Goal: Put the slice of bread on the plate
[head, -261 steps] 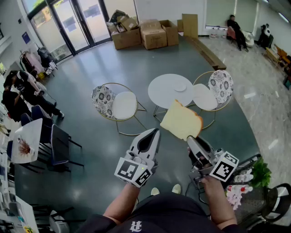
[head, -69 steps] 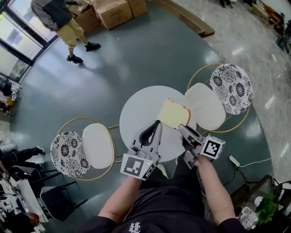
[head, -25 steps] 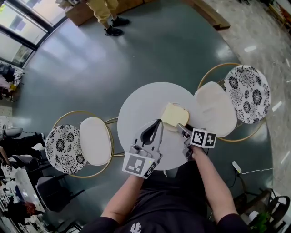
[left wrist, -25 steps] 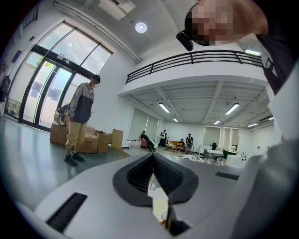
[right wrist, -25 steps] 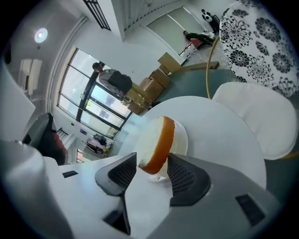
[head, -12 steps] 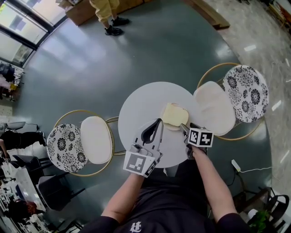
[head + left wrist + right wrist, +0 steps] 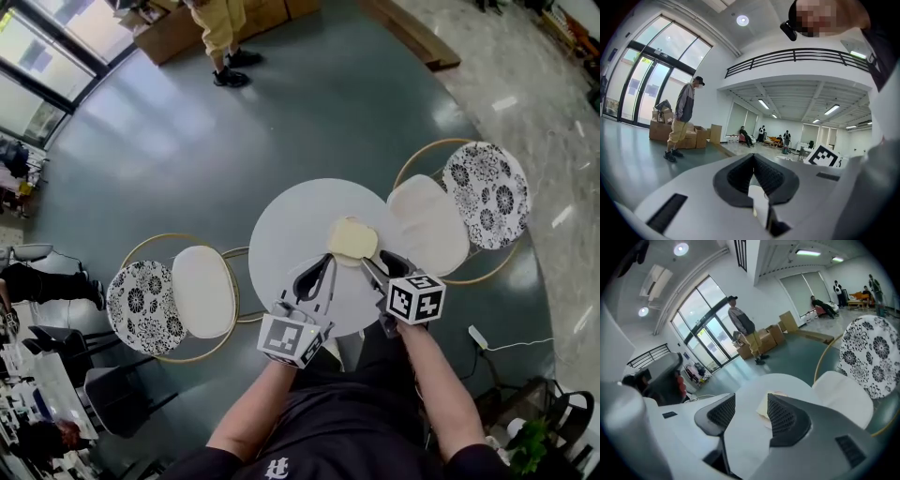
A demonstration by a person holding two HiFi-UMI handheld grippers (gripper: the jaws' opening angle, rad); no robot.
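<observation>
Round white bench [image 7: 291, 234] carries the pale square bread slice [image 7: 352, 237], lying flat. Right tongs [image 7: 373, 261], just opened wide and empty, could clip it if drawn back low. Left tongs [image 7: 325, 263] are pinched together and empty.

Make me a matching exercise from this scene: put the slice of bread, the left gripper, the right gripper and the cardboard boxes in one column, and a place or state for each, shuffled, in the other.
1. slice of bread
2. left gripper
3. right gripper
4. cardboard boxes

A. fingers apart, nothing between them
B. on the floor beside the standing person
C. lying on the round table
D. fingers together, empty

Pairs: 1-C, 2-D, 3-A, 4-B.
The right gripper's fingers have just been opening.
</observation>
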